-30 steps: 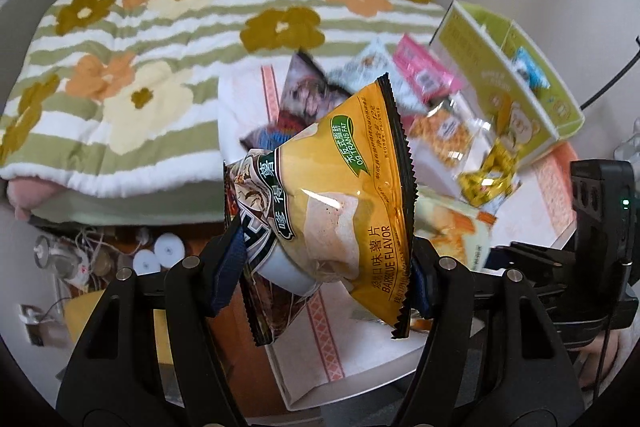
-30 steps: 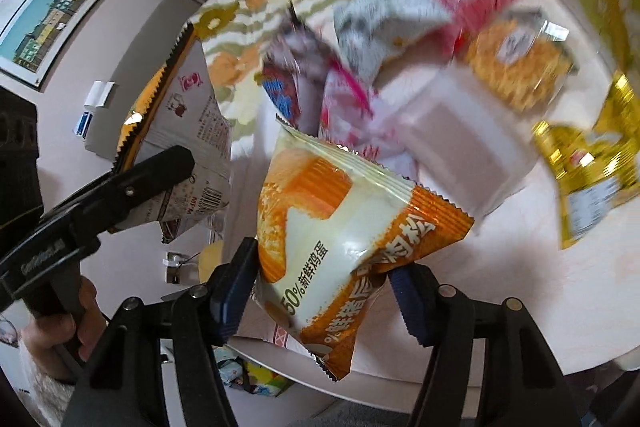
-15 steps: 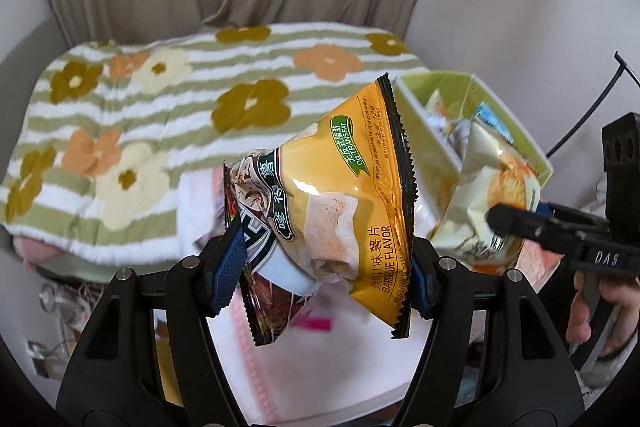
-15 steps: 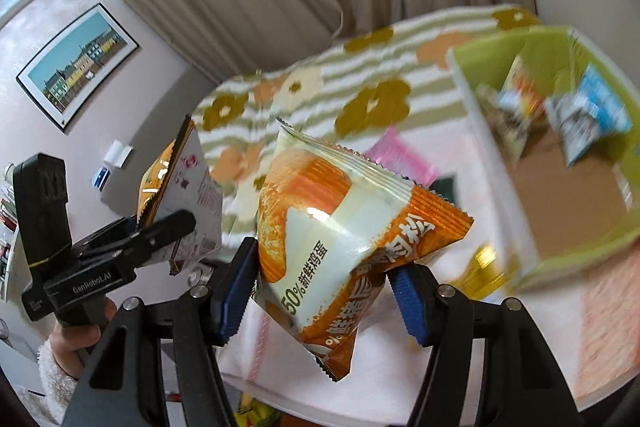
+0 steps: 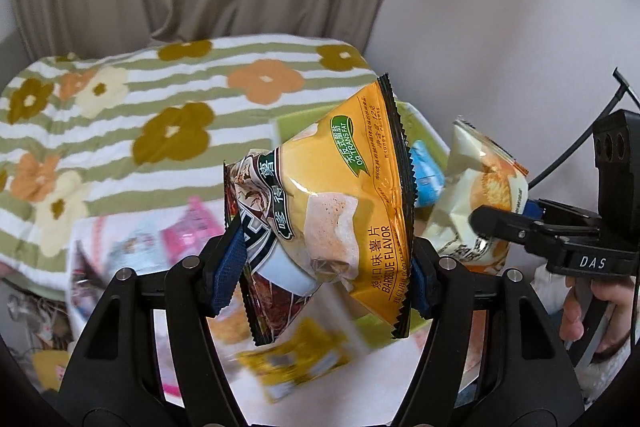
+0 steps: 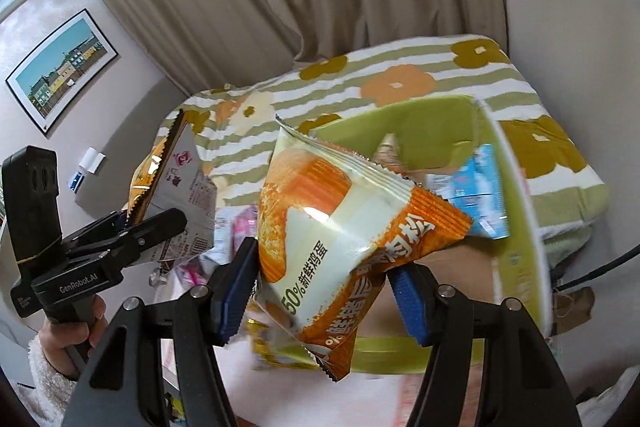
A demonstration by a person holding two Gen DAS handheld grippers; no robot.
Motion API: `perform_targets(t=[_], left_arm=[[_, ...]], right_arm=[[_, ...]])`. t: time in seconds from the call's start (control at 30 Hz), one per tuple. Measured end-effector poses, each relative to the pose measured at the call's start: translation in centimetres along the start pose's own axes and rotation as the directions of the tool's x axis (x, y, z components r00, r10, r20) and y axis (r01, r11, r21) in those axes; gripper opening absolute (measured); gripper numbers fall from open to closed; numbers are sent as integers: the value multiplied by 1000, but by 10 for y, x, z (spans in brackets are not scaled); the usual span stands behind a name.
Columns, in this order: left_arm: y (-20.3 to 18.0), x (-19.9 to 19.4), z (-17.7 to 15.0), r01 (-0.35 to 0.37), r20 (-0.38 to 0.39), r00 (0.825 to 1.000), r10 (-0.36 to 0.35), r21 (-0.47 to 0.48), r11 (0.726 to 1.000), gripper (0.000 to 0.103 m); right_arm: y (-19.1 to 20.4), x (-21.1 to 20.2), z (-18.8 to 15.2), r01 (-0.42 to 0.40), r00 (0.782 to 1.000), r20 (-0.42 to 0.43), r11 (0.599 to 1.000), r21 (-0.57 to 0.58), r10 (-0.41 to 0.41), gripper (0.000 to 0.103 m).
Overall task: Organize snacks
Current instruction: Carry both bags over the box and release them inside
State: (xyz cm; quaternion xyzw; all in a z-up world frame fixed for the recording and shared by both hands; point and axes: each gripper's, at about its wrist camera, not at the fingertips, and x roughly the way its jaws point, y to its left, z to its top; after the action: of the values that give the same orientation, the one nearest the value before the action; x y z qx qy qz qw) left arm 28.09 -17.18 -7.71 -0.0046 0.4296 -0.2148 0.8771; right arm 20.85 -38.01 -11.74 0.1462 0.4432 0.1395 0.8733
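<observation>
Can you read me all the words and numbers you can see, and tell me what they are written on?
"BARBEQUE FLAVOR" and "0g TRANS FAT": yellow chip bag in the left gripper.
"50%" with Chinese characters: orange and white snack bag in the right gripper.
"DAS": right gripper's body, seen in the left wrist view.
"GenRobot.AI": left gripper's body, seen in the right wrist view.
Fine print on both bags is too small to read.

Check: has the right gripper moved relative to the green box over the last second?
Yes. The right gripper, jaws shut on the orange snack bag, has gone toward the green box, which now fills the view behind the bag.
</observation>
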Motion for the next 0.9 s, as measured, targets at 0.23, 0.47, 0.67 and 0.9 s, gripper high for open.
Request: perform_targets(t=[0.23, 0.47, 0.67, 0.9], left_arm=[[-52, 61, 15, -6, -84, 996, 11, 62, 998, 64], [-76, 111, 16, -29, -165, 985, 59, 181, 983, 64], [-83, 137, 15, -31, -218, 972, 92, 267, 963, 64], [-93, 152, 7, -18, -253, 960, 120, 372, 928, 70]], right_arm=[[-49, 5, 4, 15, 999, -41, 999, 44, -13, 59], [-72, 12, 2, 75, 995, -77, 995, 60, -70, 59], [-87, 22, 2, 103, 989, -110, 991, 83, -93, 59], [-95, 31, -2, 121, 983, -149, 987, 109, -104, 59]])
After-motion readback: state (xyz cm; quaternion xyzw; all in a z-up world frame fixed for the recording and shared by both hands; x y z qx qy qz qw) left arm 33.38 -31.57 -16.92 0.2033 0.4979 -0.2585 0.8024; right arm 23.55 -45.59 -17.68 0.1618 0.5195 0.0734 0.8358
